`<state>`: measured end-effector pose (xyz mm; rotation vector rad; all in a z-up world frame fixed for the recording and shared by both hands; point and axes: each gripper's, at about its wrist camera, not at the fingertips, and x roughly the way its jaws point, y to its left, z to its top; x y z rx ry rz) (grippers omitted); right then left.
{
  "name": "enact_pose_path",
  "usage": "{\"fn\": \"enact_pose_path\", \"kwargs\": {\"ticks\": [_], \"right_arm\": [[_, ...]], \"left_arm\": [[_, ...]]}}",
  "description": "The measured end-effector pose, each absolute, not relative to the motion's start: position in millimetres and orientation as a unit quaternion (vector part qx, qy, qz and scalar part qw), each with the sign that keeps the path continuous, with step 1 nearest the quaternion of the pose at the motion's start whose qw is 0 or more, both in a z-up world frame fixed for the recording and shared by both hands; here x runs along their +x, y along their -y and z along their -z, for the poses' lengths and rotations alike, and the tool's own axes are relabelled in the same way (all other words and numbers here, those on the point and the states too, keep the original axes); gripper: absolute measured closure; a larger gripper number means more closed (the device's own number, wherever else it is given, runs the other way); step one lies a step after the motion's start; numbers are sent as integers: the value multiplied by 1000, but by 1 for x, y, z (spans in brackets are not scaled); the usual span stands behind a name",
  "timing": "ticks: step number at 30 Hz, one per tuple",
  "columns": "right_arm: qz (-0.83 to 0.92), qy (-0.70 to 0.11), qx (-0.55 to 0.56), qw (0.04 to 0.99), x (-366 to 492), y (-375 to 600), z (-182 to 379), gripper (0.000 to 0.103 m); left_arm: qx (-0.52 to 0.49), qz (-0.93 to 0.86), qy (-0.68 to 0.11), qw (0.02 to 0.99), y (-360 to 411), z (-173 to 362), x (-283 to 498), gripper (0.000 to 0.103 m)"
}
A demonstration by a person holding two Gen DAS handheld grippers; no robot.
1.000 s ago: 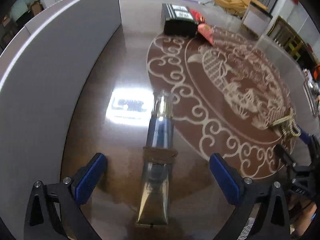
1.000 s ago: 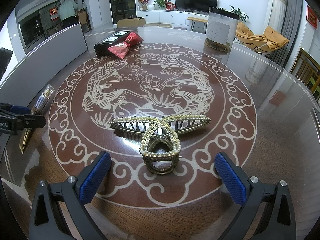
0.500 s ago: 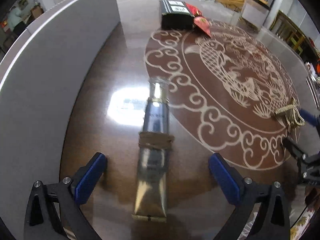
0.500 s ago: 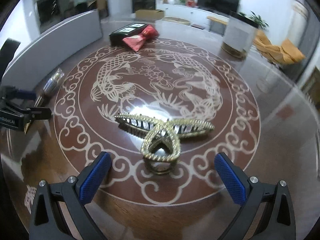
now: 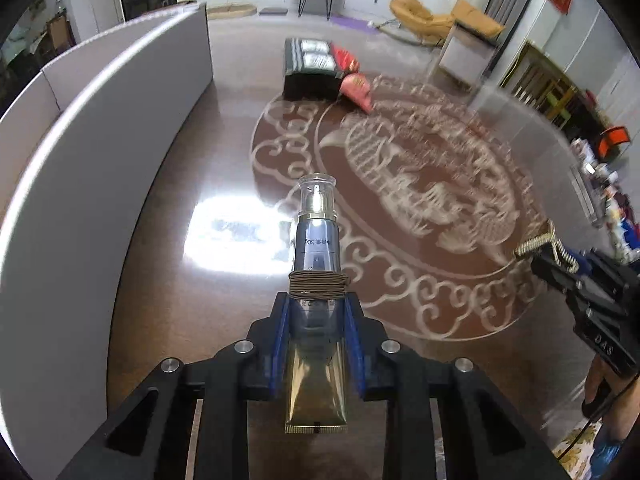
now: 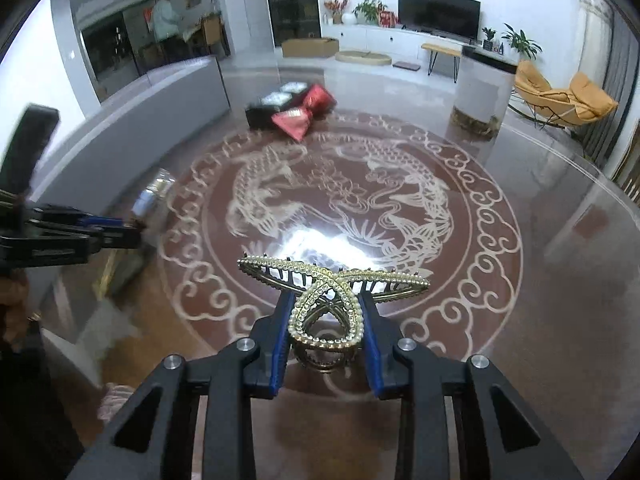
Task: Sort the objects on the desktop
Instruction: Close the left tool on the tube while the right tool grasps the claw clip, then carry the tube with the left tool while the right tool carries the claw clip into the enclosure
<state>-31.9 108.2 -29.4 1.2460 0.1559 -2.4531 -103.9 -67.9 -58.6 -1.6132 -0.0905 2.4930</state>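
Gold-and-silver cosmetic tube, clear-capped, brown cord-wound mid-body.

Each camera sits close behind its own gripper, looking steeply down over the round table. Both share the black box (far side) and glimpse the opposite gripper at the frame's edge.

tube label reads "30g"; other print too small. right gripper body marked "das".
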Motion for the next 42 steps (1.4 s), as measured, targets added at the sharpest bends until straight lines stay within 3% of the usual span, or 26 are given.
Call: {"fn": "enact_pose_path", "kwargs": {"ticks": [9, 14, 20, 27, 28, 29, 31, 34, 37, 42], "right_arm": [[882, -50, 403, 237, -20, -82, -30, 71], [877, -76, 352, 316, -23, 3, -85, 71], [837, -103, 322, 430, -11, 144, -109, 71], [768, -189, 385, 475, 0, 281, -38, 71], [768, -213, 386, 464, 2, 290, -29, 65], [767, -238, 385, 454, 4, 298, -20, 49], [763, -263, 386, 446, 5, 304, -8, 33], [761, -297, 378, 436, 6, 302, 7, 33], [756, -345, 348, 435, 10, 291, 22, 33], [764, -334, 342, 434, 6, 285, 27, 33]], "left_arm": [[-444, -884, 101, 106, 112, -24, -76, 77], [-410, -903, 117, 46, 213, -71, -57, 77], [-434, -887, 142, -71, 336, -59, -37, 77], [-507, -837, 168, -116, 380, 3, -26, 74], [-517, -831, 159, -129, 379, 9, -27, 57], [-526, -826, 148, -141, 378, 16, -28, 23], [-528, -823, 134, -162, 370, 22, -23, 5], [-536, -822, 121, -152, 359, 27, -18, 5], [-562, -811, 59, -153, 340, 39, -21, 6], [-560, -811, 8, -166, 329, 37, -11, 6]]}}
